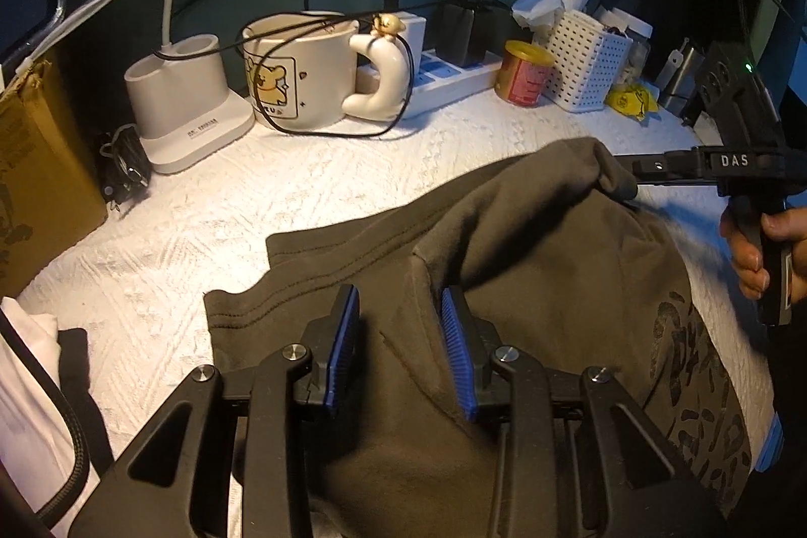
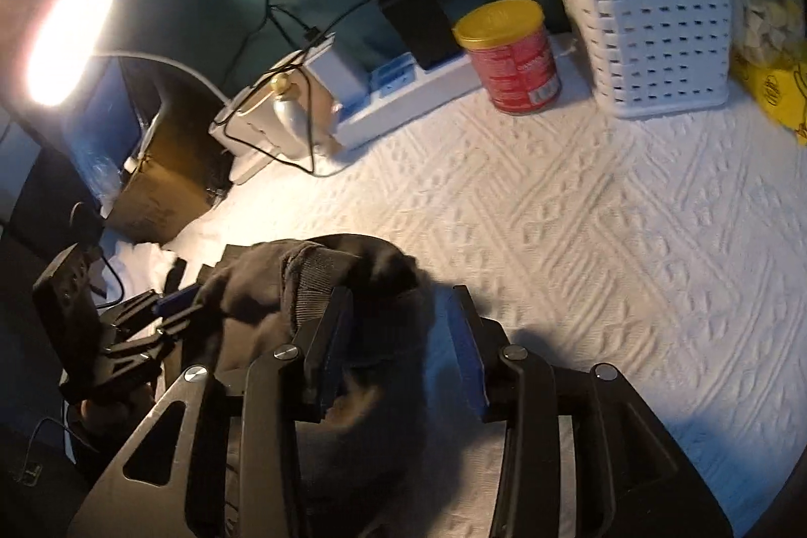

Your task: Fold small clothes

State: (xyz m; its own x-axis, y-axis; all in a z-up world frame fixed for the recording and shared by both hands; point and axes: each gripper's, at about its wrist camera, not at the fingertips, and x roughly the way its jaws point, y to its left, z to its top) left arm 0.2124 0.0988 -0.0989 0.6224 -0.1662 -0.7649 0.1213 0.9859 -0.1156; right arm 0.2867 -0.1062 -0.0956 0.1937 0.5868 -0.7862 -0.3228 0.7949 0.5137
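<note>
A dark olive garment [image 1: 529,286] with a black print lies on the white textured cloth [image 1: 212,235]. My left gripper [image 1: 401,311] hovers open just over its middle, blue pads apart with fabric between and below them. My right gripper [image 1: 625,180] reaches in from the right at the garment's far edge, where the fabric is raised in a peak against its tip. In the right wrist view the right gripper [image 2: 398,306] has its jaws apart, and a bunched fold with a ribbed hem [image 2: 323,281] drapes over its left finger [image 2: 333,336].
At the back stand a bear mug [image 1: 297,74], a white lamp base [image 1: 186,99], a power strip [image 1: 454,74] with cables, a red can [image 1: 524,71] and a white basket [image 1: 587,59]. A cardboard box [image 1: 35,185] sits left. White clothing [image 1: 30,386] lies front left.
</note>
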